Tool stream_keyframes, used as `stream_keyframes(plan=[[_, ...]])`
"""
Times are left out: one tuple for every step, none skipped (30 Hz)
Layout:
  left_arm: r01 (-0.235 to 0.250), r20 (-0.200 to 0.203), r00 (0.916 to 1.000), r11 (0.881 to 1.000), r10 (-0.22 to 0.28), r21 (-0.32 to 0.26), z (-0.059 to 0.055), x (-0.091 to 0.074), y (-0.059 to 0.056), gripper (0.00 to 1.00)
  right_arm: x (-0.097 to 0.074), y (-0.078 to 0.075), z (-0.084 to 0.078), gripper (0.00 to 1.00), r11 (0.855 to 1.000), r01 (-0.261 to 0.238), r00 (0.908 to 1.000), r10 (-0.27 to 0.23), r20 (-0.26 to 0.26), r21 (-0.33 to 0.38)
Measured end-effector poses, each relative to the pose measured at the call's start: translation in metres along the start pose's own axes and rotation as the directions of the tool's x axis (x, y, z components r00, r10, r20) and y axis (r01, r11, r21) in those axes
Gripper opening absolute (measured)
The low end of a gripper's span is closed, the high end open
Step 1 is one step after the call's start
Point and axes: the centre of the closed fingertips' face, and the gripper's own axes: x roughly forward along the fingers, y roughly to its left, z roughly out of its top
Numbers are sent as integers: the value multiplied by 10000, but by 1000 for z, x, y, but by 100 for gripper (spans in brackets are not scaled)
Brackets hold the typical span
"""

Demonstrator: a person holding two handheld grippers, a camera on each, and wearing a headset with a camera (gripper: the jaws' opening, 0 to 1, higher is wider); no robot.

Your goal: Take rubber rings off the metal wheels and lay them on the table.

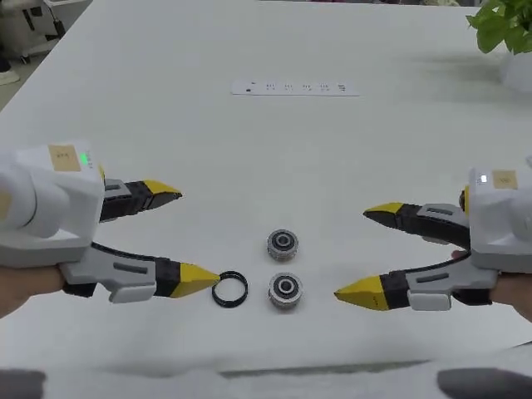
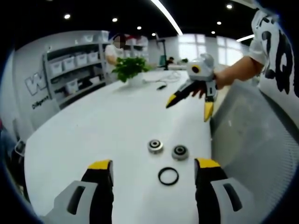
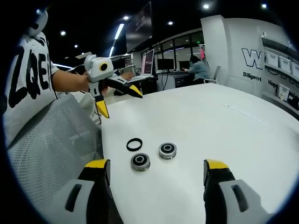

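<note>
Two small metal wheels stand on the white table, one farther [image 1: 283, 243] and one nearer [image 1: 285, 288]. A loose black rubber ring [image 1: 230, 289] lies flat just left of the nearer wheel. My left gripper [image 1: 193, 237] is open, and its lower fingertip almost reaches the ring. On the other side of the wheels my right gripper [image 1: 356, 253] is open and holds nothing. The left gripper view has the ring [image 2: 168, 176] between the jaws, with the wheels [image 2: 155, 146] [image 2: 180, 151] beyond. From the right gripper view I see the wheels [image 3: 140, 161] [image 3: 167, 150] and the ring [image 3: 134, 144].
A white power strip [image 1: 295, 88] lies far back on the table. A potted plant [image 1: 501, 25] stands at the far right corner. The table's near edge [image 1: 266, 367] runs just below the grippers. A mesh chair [image 3: 51, 140] stands beside the table.
</note>
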Motion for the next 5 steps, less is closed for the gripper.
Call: stream_keyframes(plan=[[-2,2,10000,10000,2,-8,0,0,0,72,0,0,-1,79,10000,11,10000,-11,-37,-34],[-9,-3,10000,10000,9,-24,-1,0,0,73,-1,0,-2,79,10000,18,10000,-19,-85,-91],[-11,-5,10000,10000,11,-34,-1,0,0,73,-1,0,-2,80,9999,18,9999,-20,-103,-114],[-12,-11,10000,10000,11,-48,-2,0,-1,73,-1,0,-2,80,9999,15,9999,-17,-116,-128],[-12,-13,10000,10000,11,-51,-2,0,-1,73,-1,1,-2,80,9999,17,9999,-19,-115,-135]])
